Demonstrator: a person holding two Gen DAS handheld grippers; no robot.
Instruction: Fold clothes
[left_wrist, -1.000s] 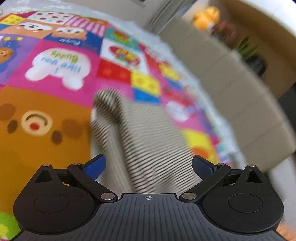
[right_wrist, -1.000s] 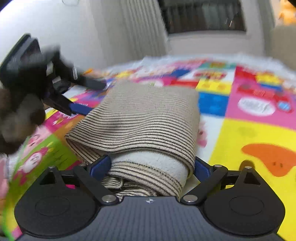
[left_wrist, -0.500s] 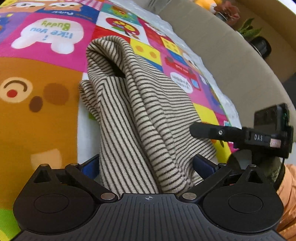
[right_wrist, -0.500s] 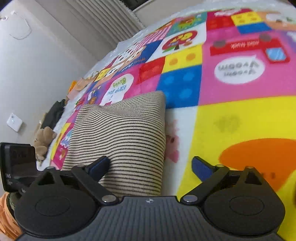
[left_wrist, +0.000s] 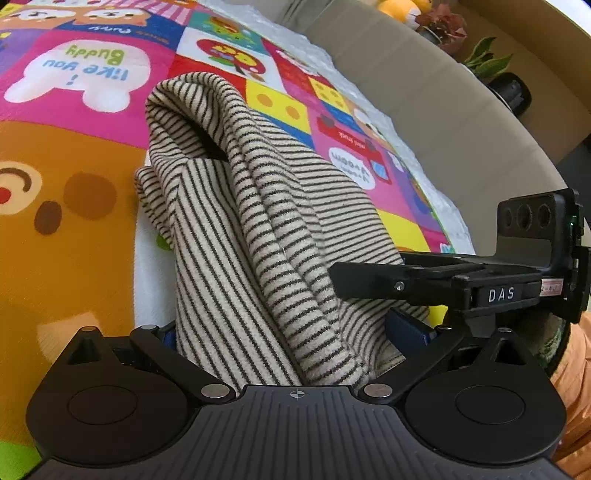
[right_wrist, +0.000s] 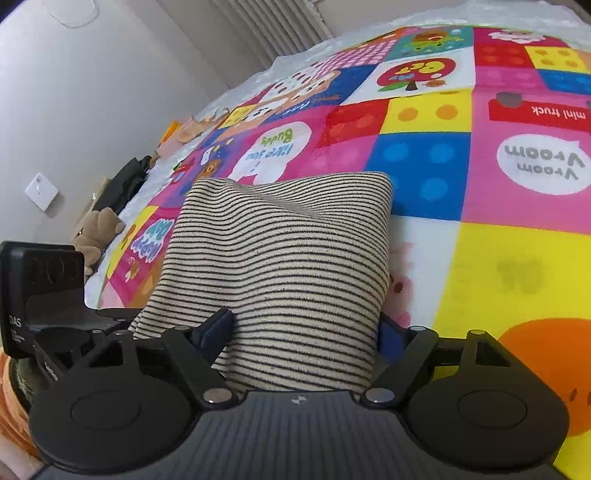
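A beige garment with thin dark stripes lies folded in a thick bundle on a bright patchwork play mat. My left gripper has its jaws wide apart with the near end of the bundle between them. My right gripper also stands wide open around the bundle, at its near edge. The right gripper shows in the left wrist view, lying on the cloth at the right. The left gripper shows at the left edge of the right wrist view.
A beige sofa borders the mat on the far side, with a plush toy and plants behind it. A brown teddy bear and dark items lie by the white wall past the mat's left edge. An orange sleeve is at the right.
Both grippers have moved in over the near end of the bundle, which now fills the gap between each pair of jaws. The right gripper has come closer to the left one.
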